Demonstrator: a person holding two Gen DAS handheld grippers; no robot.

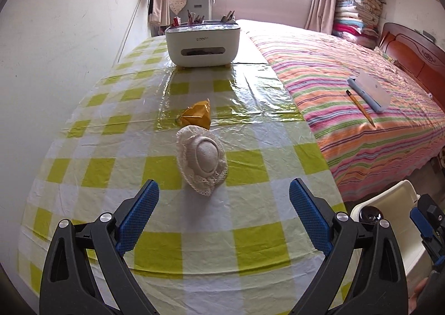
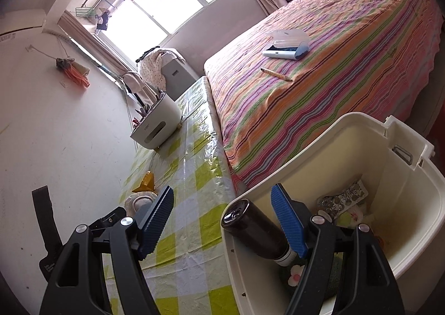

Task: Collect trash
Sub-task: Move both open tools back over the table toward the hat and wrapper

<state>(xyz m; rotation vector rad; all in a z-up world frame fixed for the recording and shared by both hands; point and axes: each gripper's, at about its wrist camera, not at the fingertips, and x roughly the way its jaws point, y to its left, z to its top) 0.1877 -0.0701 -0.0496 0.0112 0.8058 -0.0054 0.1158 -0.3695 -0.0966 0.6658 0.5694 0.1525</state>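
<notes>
A crumpled yellow wrapper [image 1: 197, 115] lies mid-table, and a small cream crocheted hat [image 1: 202, 158] lies just in front of it. My left gripper [image 1: 224, 205] is open and empty, low over the table just short of the hat. A white bin [image 2: 403, 189] stands at the table's right edge, also seen in the left wrist view [image 1: 389, 203]. A dark bottle [image 2: 256, 228] leans on its rim, with patterned wrappers [image 2: 342, 201] inside. My right gripper [image 2: 222, 212] is open and empty, straddling the bin's near rim by the bottle. The wrapper [image 2: 146, 181] and hat [image 2: 139, 202] show there too.
The table has a green-and-white checked cover [image 1: 155, 231] against a white wall on the left. A white organiser box [image 1: 202, 45] with pens stands at the far end. A striped bed [image 1: 361, 109] on the right holds a pencil [image 1: 360, 107] and a pale blue case [image 1: 371, 91].
</notes>
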